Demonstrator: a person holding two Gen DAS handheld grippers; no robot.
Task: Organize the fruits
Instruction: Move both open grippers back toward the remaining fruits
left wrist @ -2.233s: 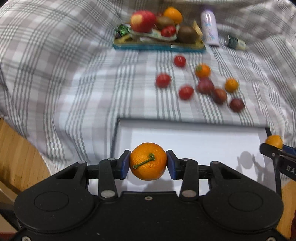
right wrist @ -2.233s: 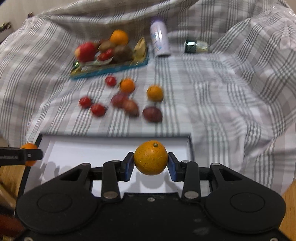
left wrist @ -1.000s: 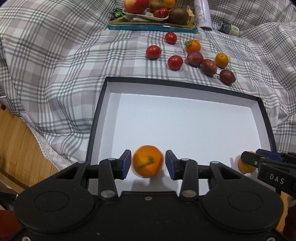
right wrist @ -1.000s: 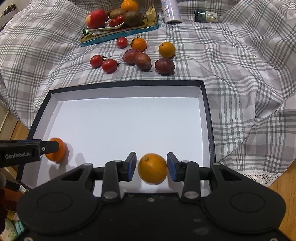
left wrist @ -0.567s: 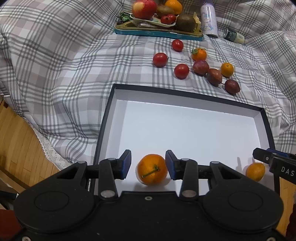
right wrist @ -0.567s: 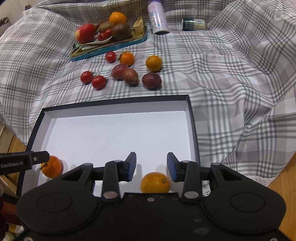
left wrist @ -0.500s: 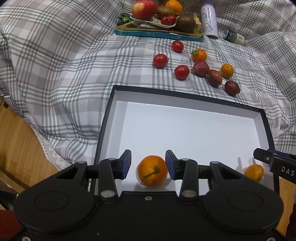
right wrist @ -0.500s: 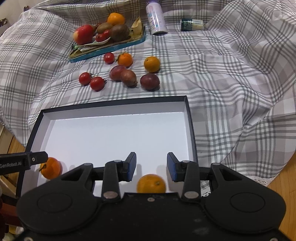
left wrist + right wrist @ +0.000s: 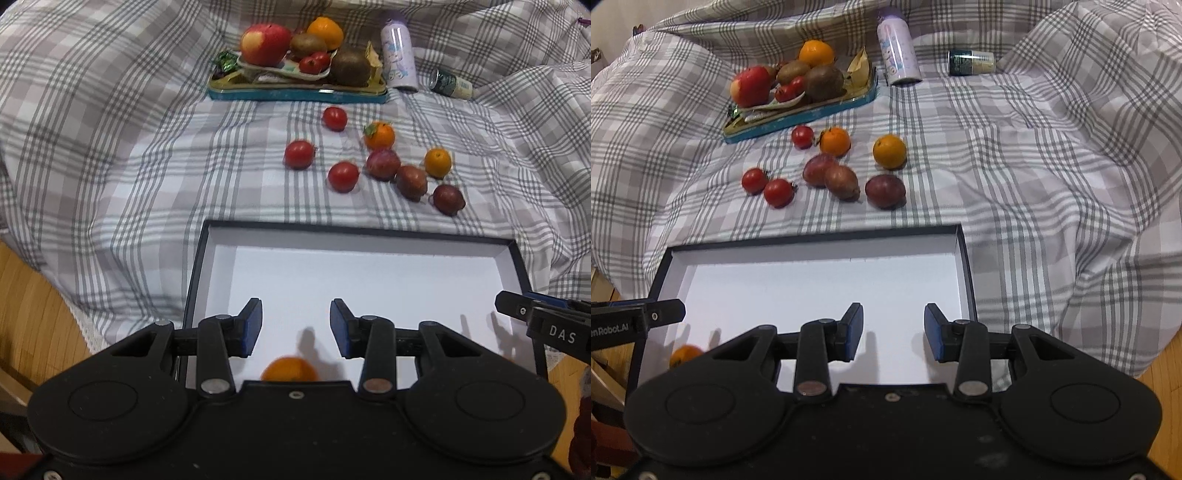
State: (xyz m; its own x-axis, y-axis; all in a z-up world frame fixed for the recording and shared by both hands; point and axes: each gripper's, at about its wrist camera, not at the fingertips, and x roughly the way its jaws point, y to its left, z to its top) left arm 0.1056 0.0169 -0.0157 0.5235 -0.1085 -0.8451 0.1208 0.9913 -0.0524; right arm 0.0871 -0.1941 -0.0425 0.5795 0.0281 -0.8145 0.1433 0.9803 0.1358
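Observation:
A shallow black box with a white inside lies on the plaid cloth in front of both grippers. My left gripper is open and empty above its near edge; an orange lies in the box just below it, and shows in the right wrist view. My right gripper is open and empty; the orange it held is hidden. Loose on the cloth beyond the box are three tomatoes, two oranges and three dark plums.
A blue tray at the back holds an apple, kiwis, an orange and tomatoes. A pale spray can and a small bottle lie beside it. Wood floor shows at the left and lower right.
Both grippers opened and let their oranges drop into the box, then drew back and tilted up. The oranges now sit at the box's near edge, mostly under the grippers.

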